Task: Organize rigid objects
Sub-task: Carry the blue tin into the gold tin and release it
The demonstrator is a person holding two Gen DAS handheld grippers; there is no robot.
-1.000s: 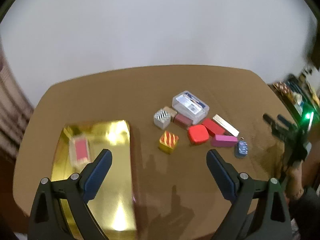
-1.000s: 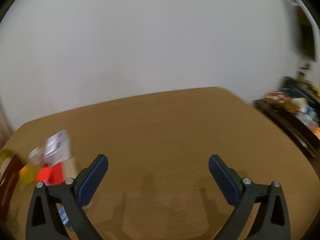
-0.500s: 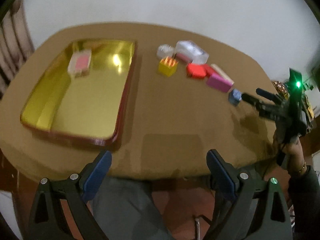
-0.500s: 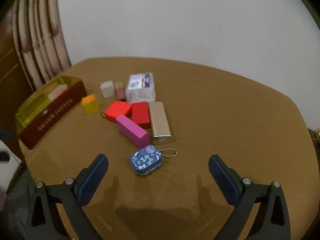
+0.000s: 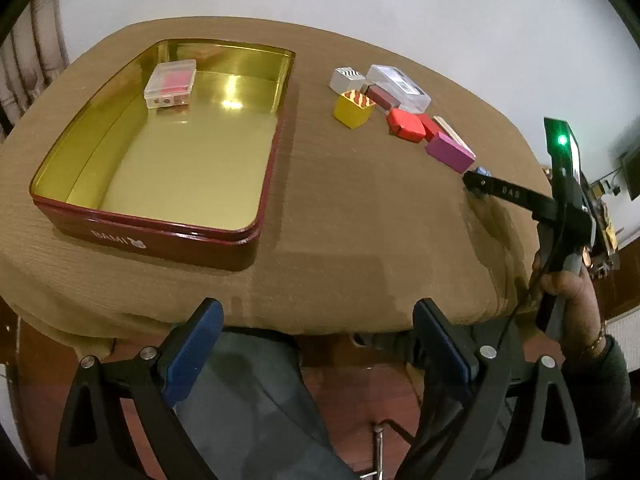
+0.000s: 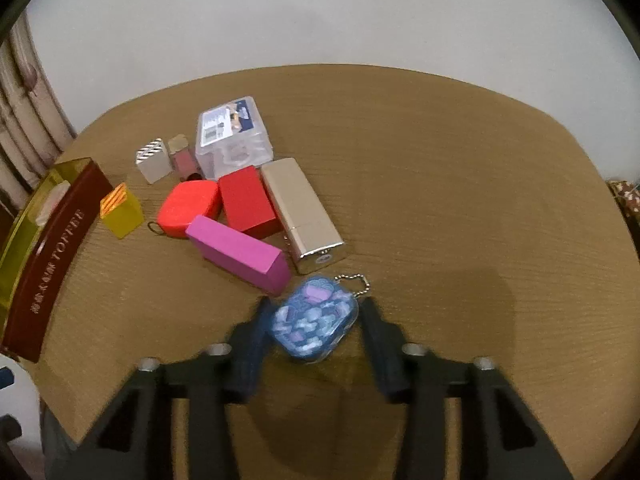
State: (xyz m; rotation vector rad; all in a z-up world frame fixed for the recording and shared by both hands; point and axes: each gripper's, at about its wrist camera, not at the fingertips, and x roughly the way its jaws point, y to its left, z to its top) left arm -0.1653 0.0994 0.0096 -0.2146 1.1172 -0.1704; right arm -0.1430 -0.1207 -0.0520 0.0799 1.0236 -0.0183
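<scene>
Plain white wall [image 6: 320, 12] behind a brown wood-grain table [image 6: 460, 200] with rounded corners. Striped curtain [image 6: 24, 120] at far left; reddish wood floor [image 5: 360, 396] below the table edge. Cluttered shelf [image 5: 604, 216] at far right, dim.

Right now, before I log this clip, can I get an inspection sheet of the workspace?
Surface: brown wood-grain table, no spills seen.
Job's things: open red tin holds one clear box. Outside it, clustered: blue keychain case, pink box, red box, red rounded case, gold box, clear plastic box, yellow box, striped box.
Clutter: nothing seen.
Grippers: left hand-held gripper open, empty, off the table's near edge. Right hand-held gripper has just been closing, with the blue keychain case between its jaws; blur hides whether the pads press.
Cables: thin dark cable by the right hand.
Surroundings: white wall, curtain.
</scene>
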